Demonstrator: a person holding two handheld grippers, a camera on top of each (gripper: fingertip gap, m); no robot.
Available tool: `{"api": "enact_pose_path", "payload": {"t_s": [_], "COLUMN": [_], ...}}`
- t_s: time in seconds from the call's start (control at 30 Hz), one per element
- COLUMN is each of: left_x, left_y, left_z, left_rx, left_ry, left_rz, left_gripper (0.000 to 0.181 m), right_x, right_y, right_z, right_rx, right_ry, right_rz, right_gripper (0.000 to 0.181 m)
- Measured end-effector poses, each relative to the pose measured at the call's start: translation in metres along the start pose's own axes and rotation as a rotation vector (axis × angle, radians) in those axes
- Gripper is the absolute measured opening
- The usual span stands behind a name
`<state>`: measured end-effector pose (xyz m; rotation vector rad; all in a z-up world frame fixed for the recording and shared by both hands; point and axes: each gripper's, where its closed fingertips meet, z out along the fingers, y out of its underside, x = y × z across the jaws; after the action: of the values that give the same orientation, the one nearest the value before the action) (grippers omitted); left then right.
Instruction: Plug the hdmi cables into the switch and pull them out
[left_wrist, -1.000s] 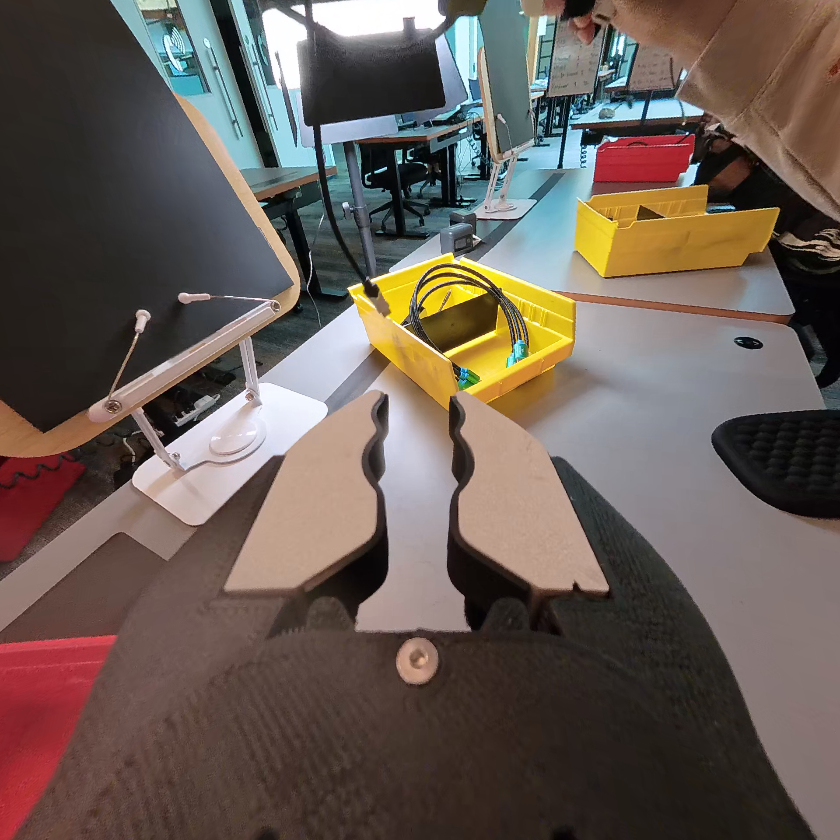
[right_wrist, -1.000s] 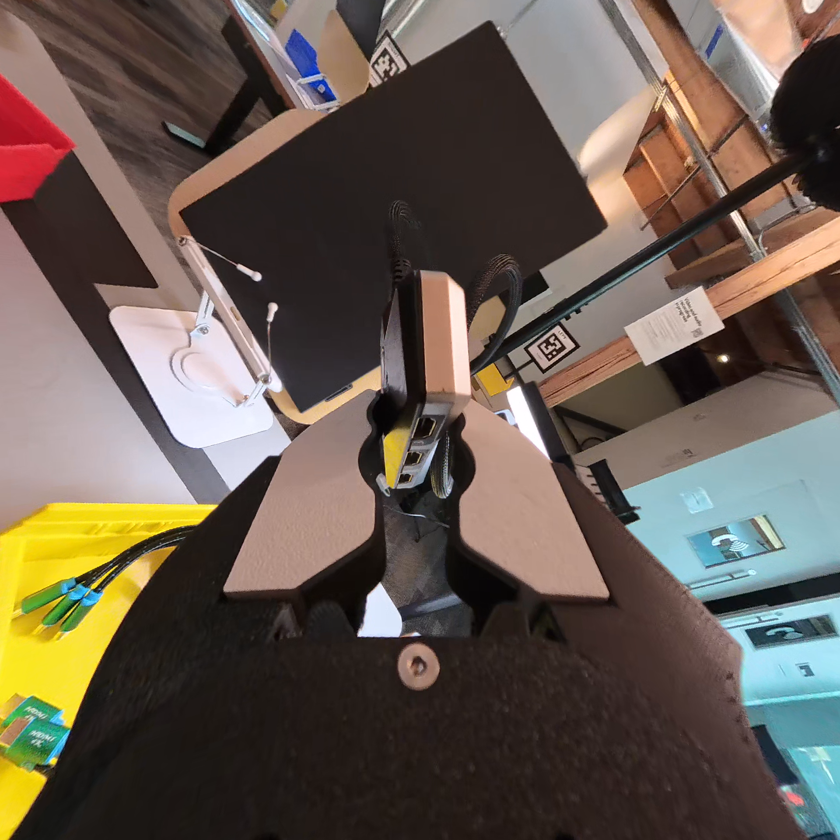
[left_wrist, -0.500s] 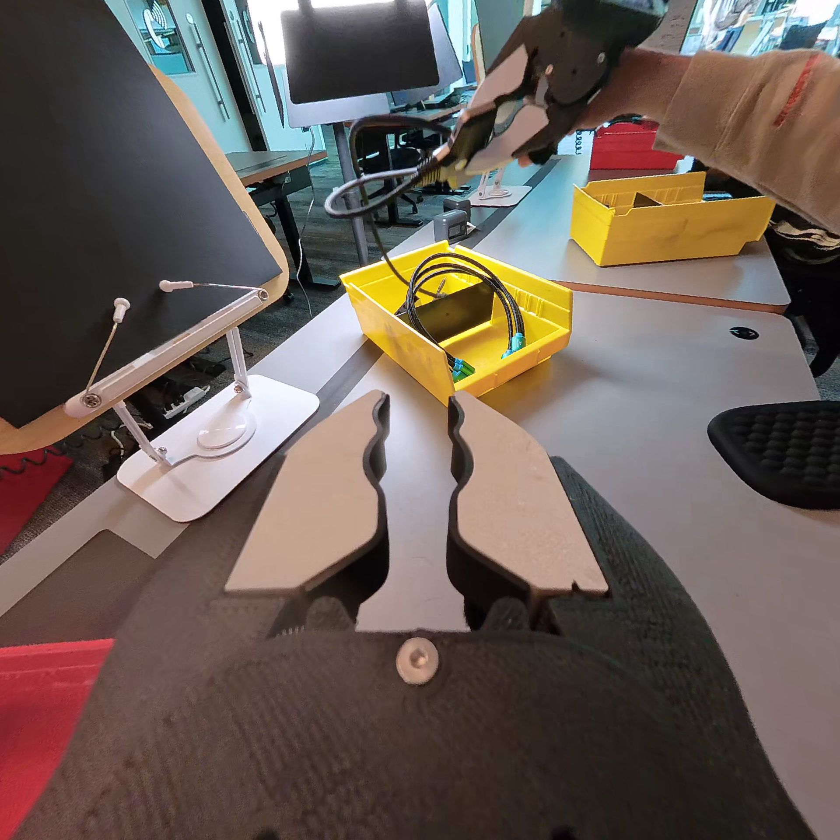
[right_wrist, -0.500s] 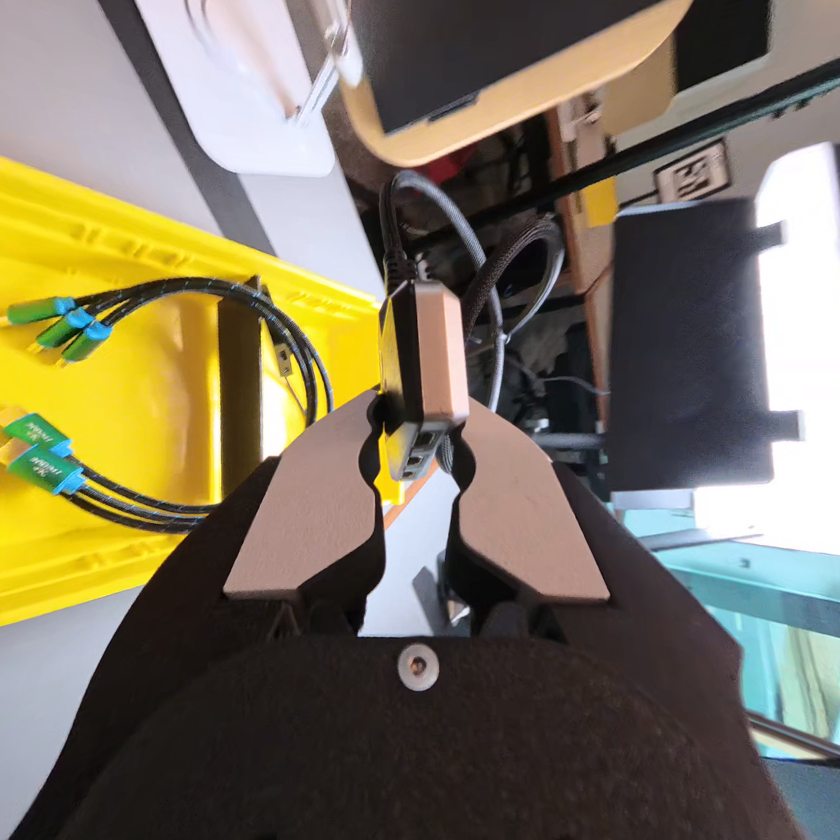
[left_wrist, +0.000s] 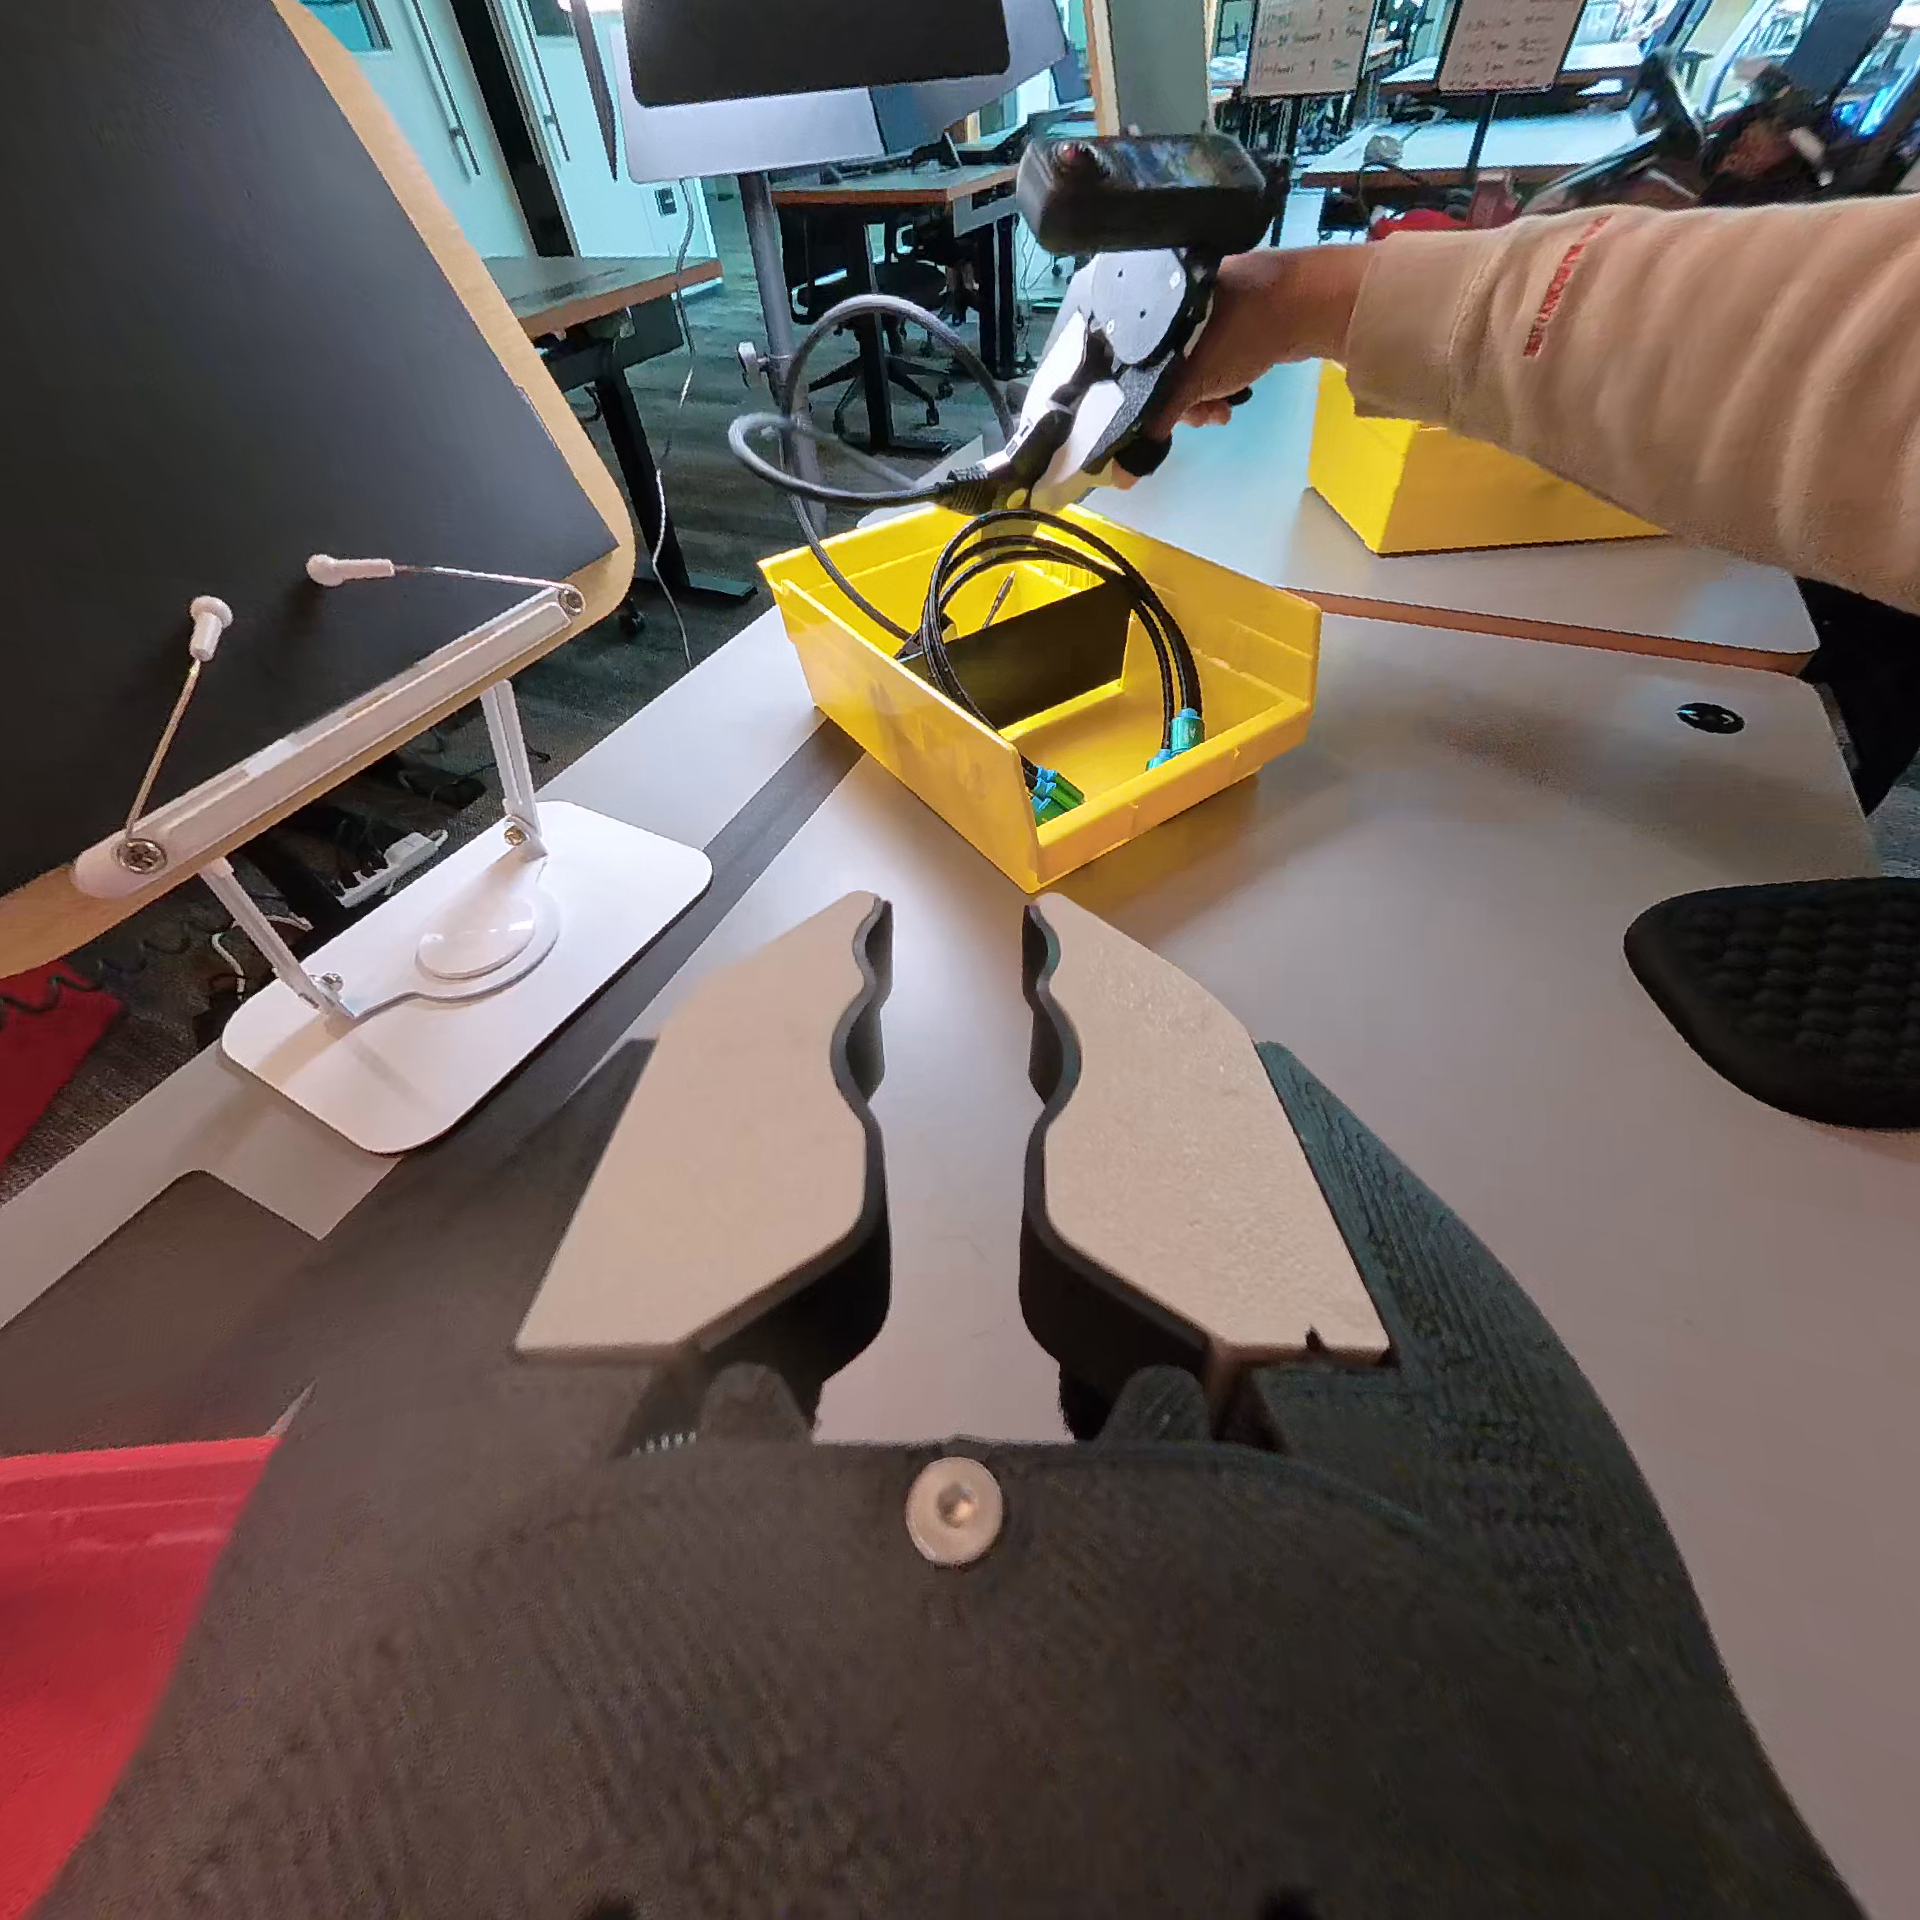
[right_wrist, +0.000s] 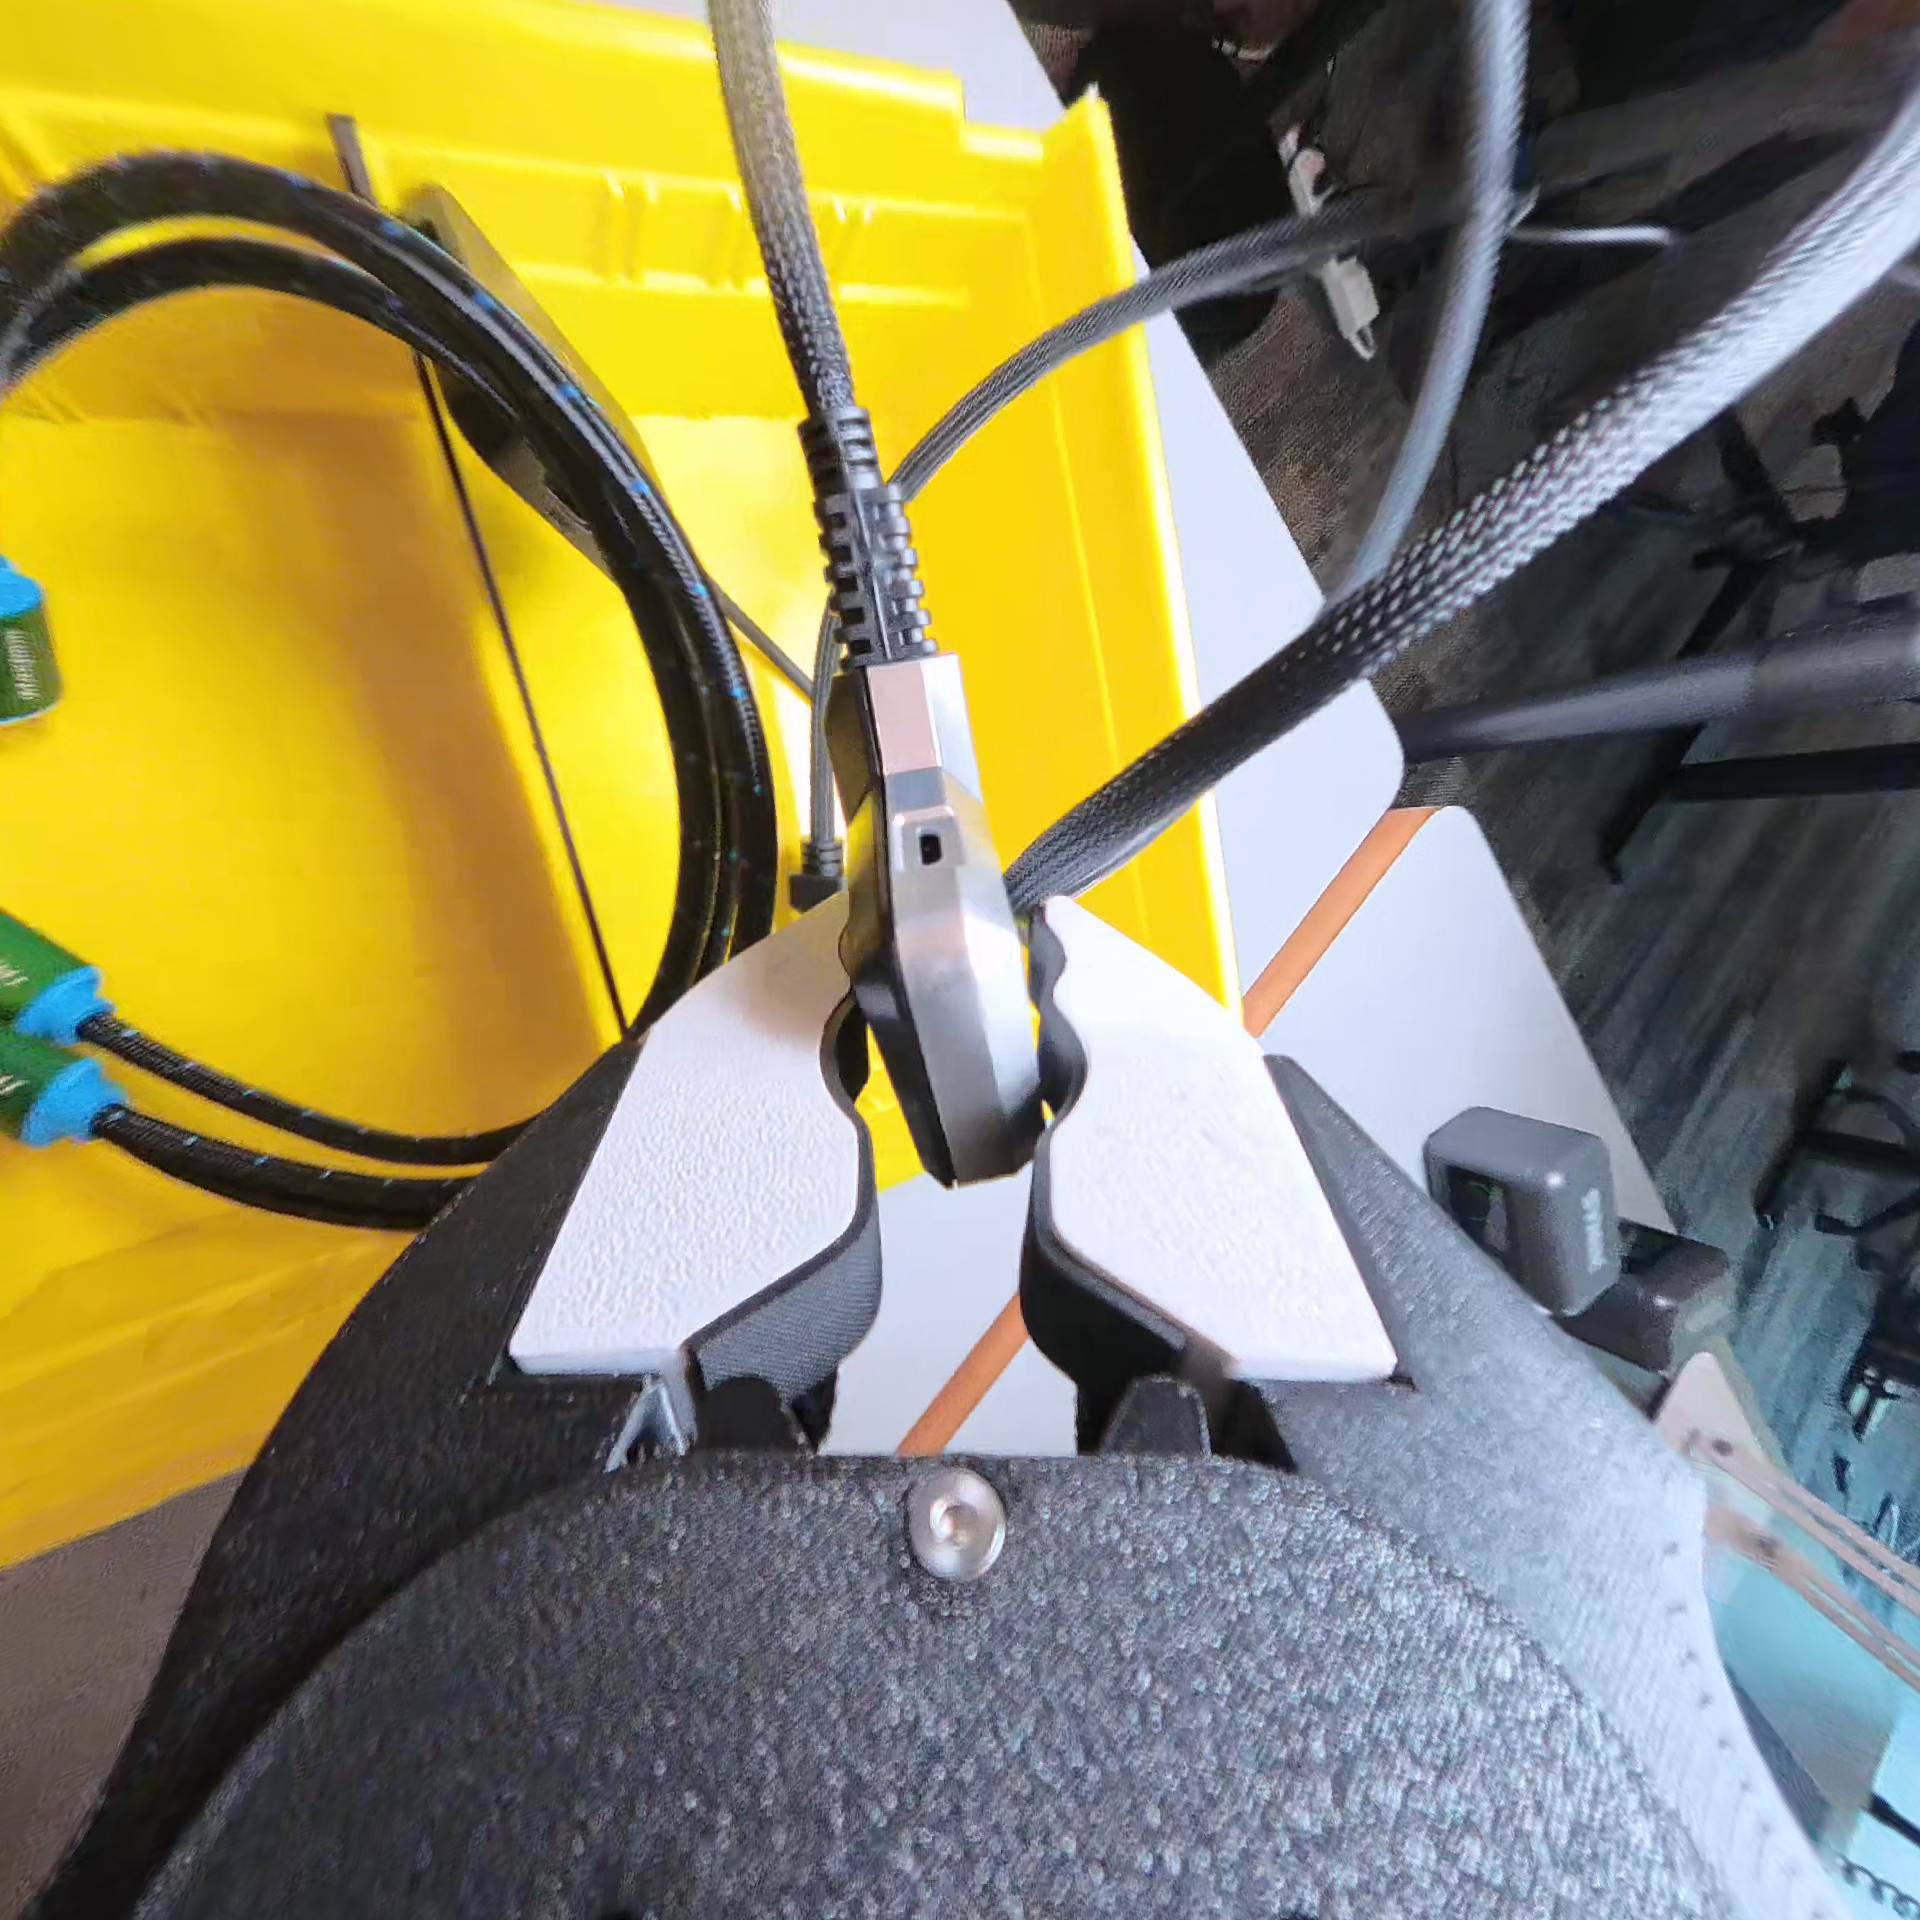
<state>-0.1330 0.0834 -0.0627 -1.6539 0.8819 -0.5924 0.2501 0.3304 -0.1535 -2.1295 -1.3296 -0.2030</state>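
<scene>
HDMI switch (right_wrist: 940, 966), a small grey and black box, sits pinched between the fingers of your right gripper (right_wrist: 951, 935), held in the air over the far edge of the yellow bin (left_wrist: 935, 727); braided cords leave its far end toward 12 o'clock. HDMI cables (left_wrist: 1049, 582) with green plugs lie coiled inside that bin, around a black divider. Your left gripper (left_wrist: 956, 925) hovers low over the grey desk (left_wrist: 1455, 987) with its fingers spread and nothing between them. At 10 o'clock stands a black board on a white stand (left_wrist: 457, 987). Behind the desk is an office with more desks and chairs.
</scene>
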Motion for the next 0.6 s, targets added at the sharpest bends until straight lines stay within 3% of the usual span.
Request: {"api": "enact_pose_path", "payload": {"t_s": [0.13, 0.23, 0.43, 0.6], "left_x": [-0.004, -0.007, -0.007, -0.003], "left_y": [0.006, 0.01, 0.012, 0.01], "left_z": [0.002, 0.002, 0.0, 0.002], "left_rx": [-0.018, -0.03, -0.052, -0.065], "left_ry": [0.001, -0.004, 0.001, 0.002], "left_rz": [-0.017, -0.029, -0.05, -0.05], "left_gripper": [0.025, 0.025, 0.027, 0.03], "right_x": [-0.01, -0.01, -0.006, -0.024], "right_y": [0.008, 0.009, 0.012, -0.027], "right_z": [0.022, 0.017, -0.029, -0.09], "right_rx": [-0.021, -0.058, 0.004, 0.316], "right_ry": [-0.057, -0.05, -0.01, 0.097], "right_rz": [0.039, 0.035, 0.068, 0.156], "right_gripper": [0.032, 0.038, 0.057, 0.055]}}
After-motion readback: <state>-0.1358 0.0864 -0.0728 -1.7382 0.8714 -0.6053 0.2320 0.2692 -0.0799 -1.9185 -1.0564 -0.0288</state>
